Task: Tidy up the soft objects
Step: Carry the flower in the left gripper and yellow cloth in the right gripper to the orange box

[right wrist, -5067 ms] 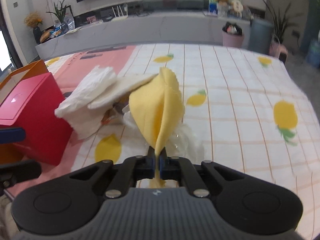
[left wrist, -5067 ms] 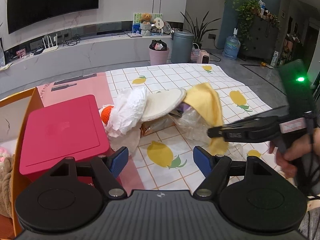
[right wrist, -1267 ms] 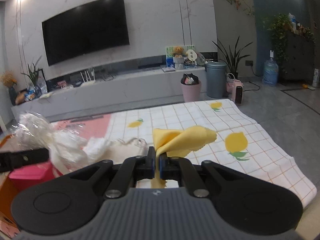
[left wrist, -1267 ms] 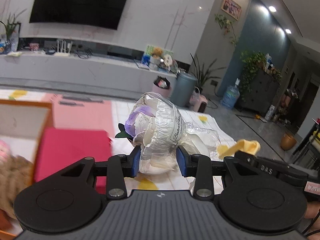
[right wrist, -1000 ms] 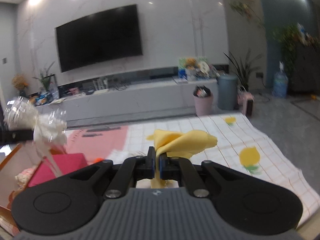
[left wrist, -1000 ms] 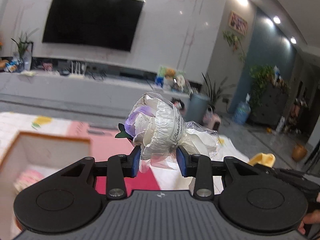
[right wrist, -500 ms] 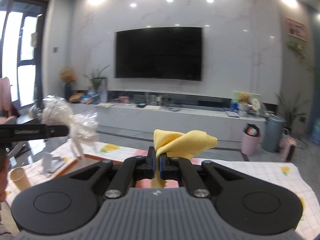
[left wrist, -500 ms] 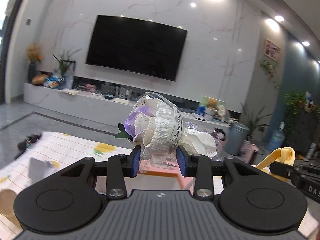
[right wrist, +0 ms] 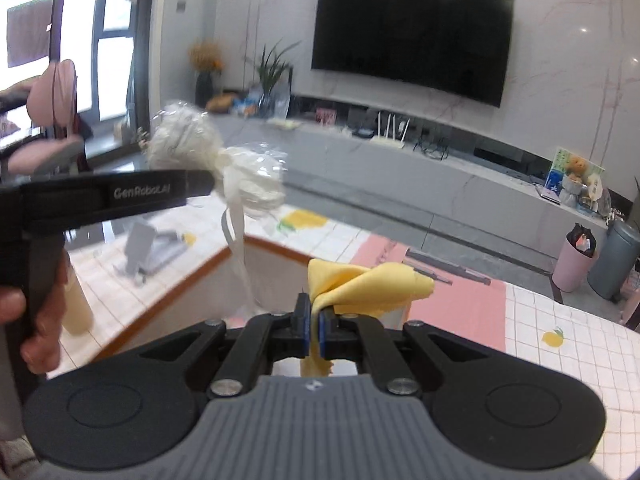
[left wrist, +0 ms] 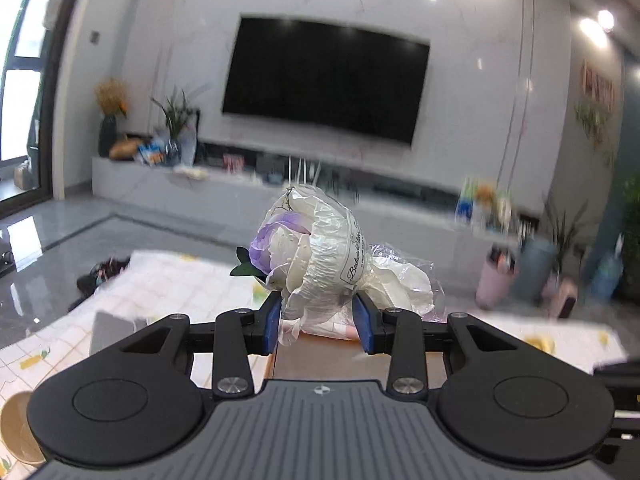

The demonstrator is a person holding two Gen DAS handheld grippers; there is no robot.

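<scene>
My left gripper (left wrist: 318, 326) is shut on a plastic-wrapped flower bundle (left wrist: 320, 256), white and purple blooms with a label, held up in the air. The right wrist view catches the same flower bundle (right wrist: 216, 160) at upper left, beyond the left gripper's black arm (right wrist: 108, 198) and a person's hand (right wrist: 36, 320). My right gripper (right wrist: 315, 330) is shut on a folded yellow cloth (right wrist: 368, 284) that sticks out past the pads. Under both grippers lies an open orange-rimmed box (right wrist: 224, 258) with a white inside; what is in it is hidden.
The table has a lemon-print checked cloth (right wrist: 560, 340) with a pink sheet (right wrist: 460, 312) on it. A grey stand (right wrist: 148, 252) and a beige cup (left wrist: 16, 432) sit at the left. Behind are a TV wall, a long cabinet, a pink bin (right wrist: 576, 262) and a grey bin (right wrist: 614, 258).
Both grippers have swung left across the table, each keeping its grip. The red box and the pile have left the views; the open box and the table's left end have come in.
</scene>
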